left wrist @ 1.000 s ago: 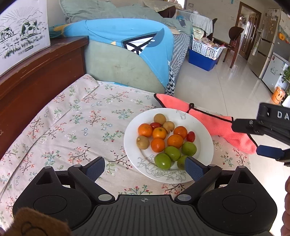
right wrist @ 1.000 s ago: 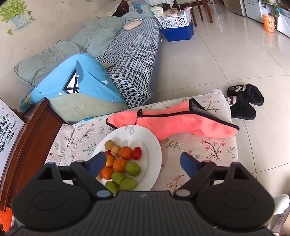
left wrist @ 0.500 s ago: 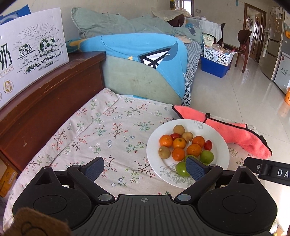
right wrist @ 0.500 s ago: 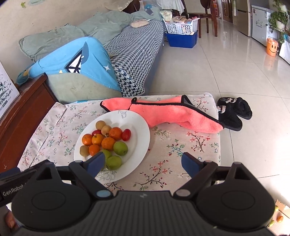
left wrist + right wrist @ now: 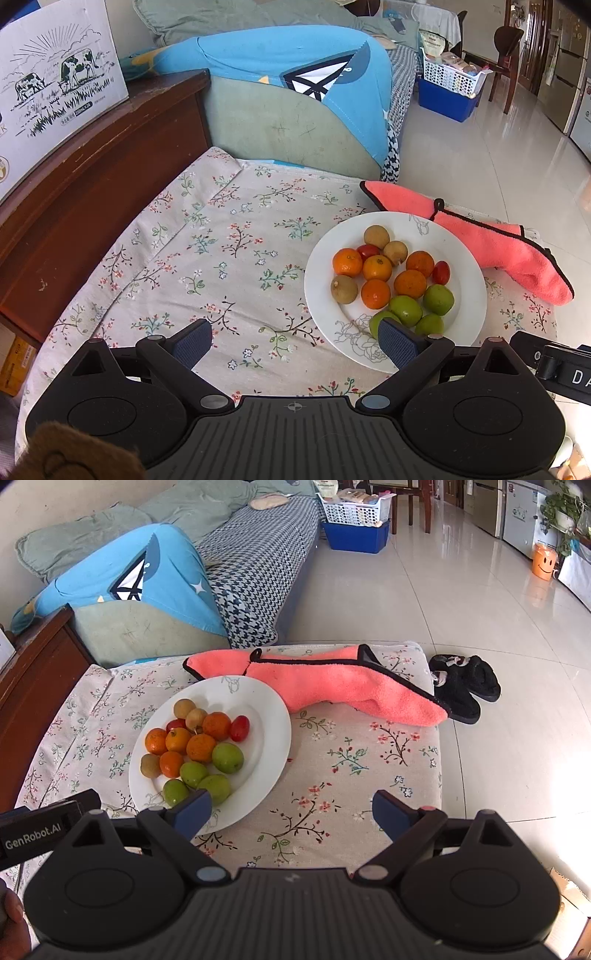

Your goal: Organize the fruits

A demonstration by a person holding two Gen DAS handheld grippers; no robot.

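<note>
A white plate point(image 5: 469, 280) on the floral cloth holds several oranges point(image 5: 376, 267), green fruits point(image 5: 405, 309), brown longans point(image 5: 376, 236) and red cherry tomatoes point(image 5: 441, 272). My left gripper point(image 5: 295, 341) is open over bare cloth. Its right finger overlaps the plate's near rim and holds nothing. In the right wrist view the same plate point(image 5: 266, 716) lies left of centre with its oranges point(image 5: 200, 747) and green fruits point(image 5: 227, 757). My right gripper point(image 5: 291, 811) stands open and empty, with its left finger in front of the nearest green fruit.
A pink towel point(image 5: 332, 683) lies behind the plate along the far edge. A dark wooden cabinet point(image 5: 92, 166) with a cardboard box point(image 5: 55, 85) borders the left side, and a sofa point(image 5: 258, 561) stands behind. Black slippers point(image 5: 461, 683) sit on the tiled floor to the right.
In the left wrist view the plate has slid from the centre to the right. The right wrist view has rolled and come lower, so the plate looks larger. No fruit has moved.
</note>
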